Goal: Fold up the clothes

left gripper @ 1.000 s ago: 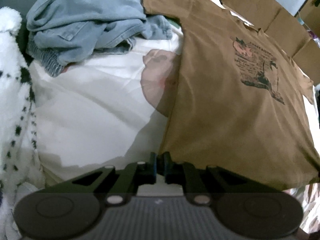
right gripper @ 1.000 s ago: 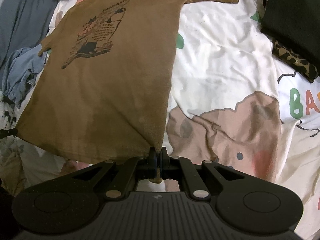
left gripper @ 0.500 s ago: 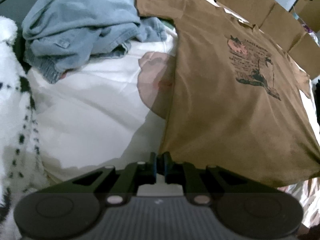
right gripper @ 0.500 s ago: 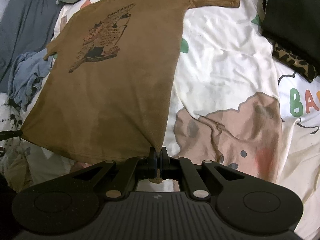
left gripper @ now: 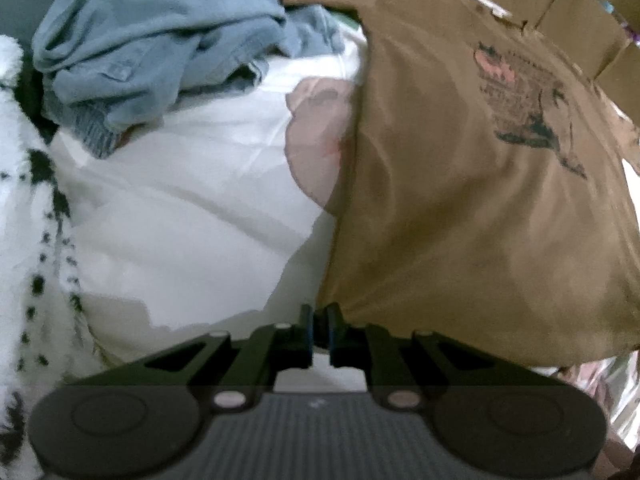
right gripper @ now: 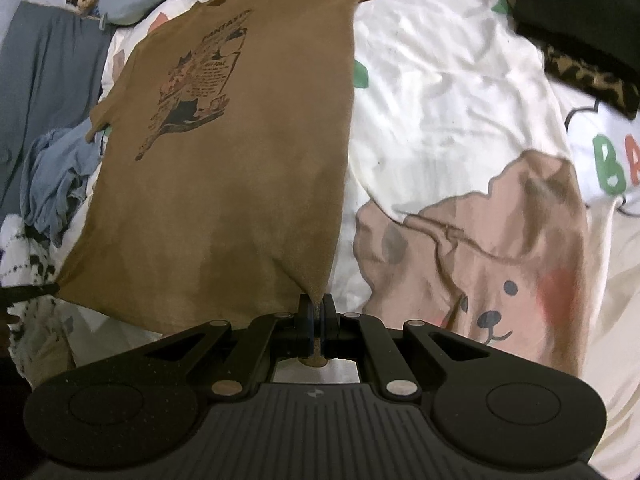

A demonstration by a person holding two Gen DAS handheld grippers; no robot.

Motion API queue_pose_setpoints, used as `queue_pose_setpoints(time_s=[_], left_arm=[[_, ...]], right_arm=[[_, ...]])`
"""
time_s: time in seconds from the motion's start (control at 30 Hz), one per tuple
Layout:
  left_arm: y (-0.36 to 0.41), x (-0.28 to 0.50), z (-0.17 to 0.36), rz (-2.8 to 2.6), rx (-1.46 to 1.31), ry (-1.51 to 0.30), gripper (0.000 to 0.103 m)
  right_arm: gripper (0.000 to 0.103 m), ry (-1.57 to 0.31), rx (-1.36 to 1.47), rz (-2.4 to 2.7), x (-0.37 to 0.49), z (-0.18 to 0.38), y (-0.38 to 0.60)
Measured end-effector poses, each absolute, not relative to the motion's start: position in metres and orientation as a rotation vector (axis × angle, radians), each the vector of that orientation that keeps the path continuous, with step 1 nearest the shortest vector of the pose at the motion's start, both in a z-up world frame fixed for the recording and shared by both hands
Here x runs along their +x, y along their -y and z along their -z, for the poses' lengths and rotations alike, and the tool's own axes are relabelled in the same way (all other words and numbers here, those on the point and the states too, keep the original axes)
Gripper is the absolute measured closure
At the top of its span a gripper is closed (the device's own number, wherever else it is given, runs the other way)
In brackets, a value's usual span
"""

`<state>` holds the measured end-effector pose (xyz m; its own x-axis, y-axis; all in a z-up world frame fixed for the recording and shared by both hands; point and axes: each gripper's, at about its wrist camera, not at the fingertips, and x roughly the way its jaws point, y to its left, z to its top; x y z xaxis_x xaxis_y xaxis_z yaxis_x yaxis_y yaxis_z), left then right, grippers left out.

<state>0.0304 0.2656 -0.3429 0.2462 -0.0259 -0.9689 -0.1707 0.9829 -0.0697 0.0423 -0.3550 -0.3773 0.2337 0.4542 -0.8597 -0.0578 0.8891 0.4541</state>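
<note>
2 grippers, each clamped on a hem corner: the left gripper [left gripper: 319, 314] pinches the brown T-shirt [left gripper: 460, 200] at its near-left corner, and the right gripper [right gripper: 316, 304] bites the other corner, fabric poking out below the pads. Both tilt steeply down. The shirt stretches away toward 12 o'clock over the white cartoon bedsheet [right gripper: 440, 100], print up. At 10 o'clock from the left gripper, a crumpled blue garment [left gripper: 152, 48] crowds the sleeve. At 1 o'clock from the right, a dark garment [right gripper: 580, 4] is cut off. Left view is blurred; the print is unreadable.
</note>
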Motion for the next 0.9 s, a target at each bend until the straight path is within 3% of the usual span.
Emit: queue_pose_setpoints(time_s=[0.5, 0.6, 0.73, 0.9], left_arm=[[-0.261, 0.038, 0.367, -0.102, -0.115, -1.402, 0.096], [-0.262, 0.037, 0.366, -0.103, -0.108, -1.408, 0.096], [-0.259, 0.038, 0.364, -0.103, -0.100, -1.411, 0.096], [-0.261, 0.041, 0.363, -0.097, -0.091, -1.414, 0.096]], right_arm=[[0.098, -1.292, 0.409, -0.458, 0.049, 0.395, 0.334], [0.089, -1.300, 0.428, -0.472, 0.053, 0.405, 0.329], [0.087, -1.284, 0.445, -0.492, 0.058, 0.407, 0.321], [0.074, -1.270, 0.436, -0.536, 0.070, 0.407, 0.303]])
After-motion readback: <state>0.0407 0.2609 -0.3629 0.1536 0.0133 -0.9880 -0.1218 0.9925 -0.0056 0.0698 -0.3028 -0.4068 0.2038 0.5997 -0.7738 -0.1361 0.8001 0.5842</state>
